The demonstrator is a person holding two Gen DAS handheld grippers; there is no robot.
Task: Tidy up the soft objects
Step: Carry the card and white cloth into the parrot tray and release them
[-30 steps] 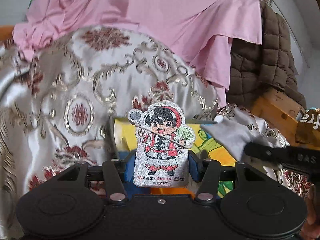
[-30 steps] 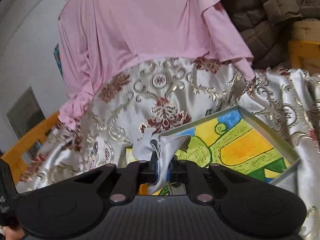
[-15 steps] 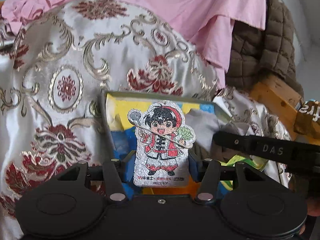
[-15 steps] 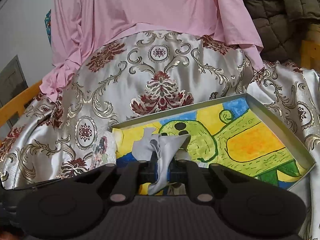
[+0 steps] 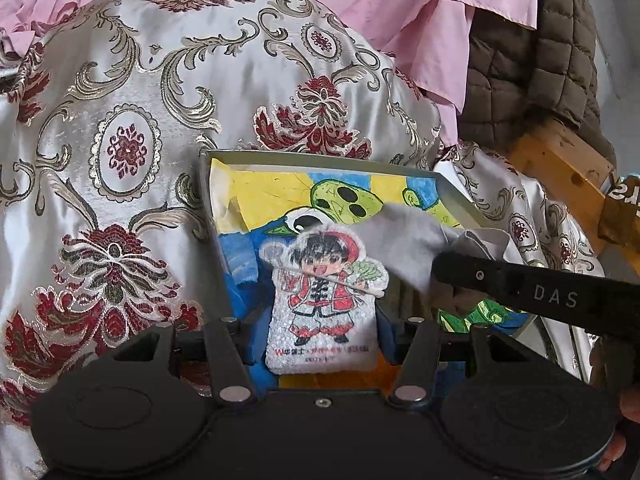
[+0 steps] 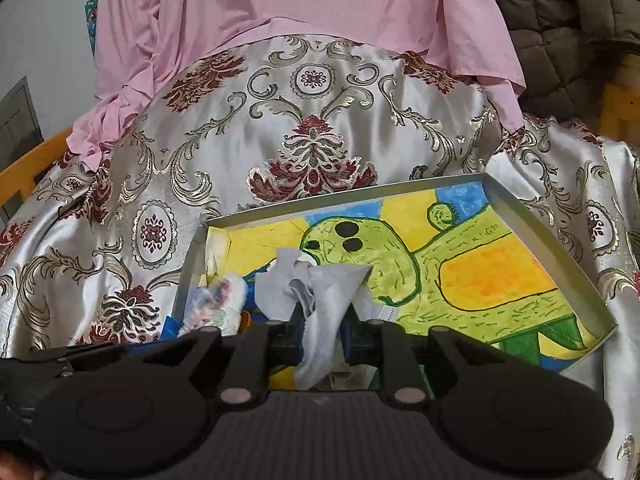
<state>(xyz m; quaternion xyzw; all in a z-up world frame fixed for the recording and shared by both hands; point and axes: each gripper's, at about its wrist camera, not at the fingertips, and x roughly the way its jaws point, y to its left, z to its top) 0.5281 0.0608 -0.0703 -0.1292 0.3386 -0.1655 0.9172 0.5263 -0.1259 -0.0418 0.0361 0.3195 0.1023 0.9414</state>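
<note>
Right wrist view: right gripper [image 6: 322, 322], jaws just opening around the grey cloth [image 6: 320, 284] (still between them), may snag it; left gripper [image 5: 320, 332] clamps the cartoon sponge [image 5: 322, 300] over the tray [image 6: 548, 220].

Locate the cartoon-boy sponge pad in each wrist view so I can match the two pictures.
Left wrist view: the cartoon-boy sponge pad stands at lower centre, upright between the left gripper fingers, above the tray.
Right wrist view: the pad shows blurred at lower left, over the tray's near left corner, beside the grey cloth.
Shared landmark: the metal tray lined with a green-and-yellow drawing.
</note>
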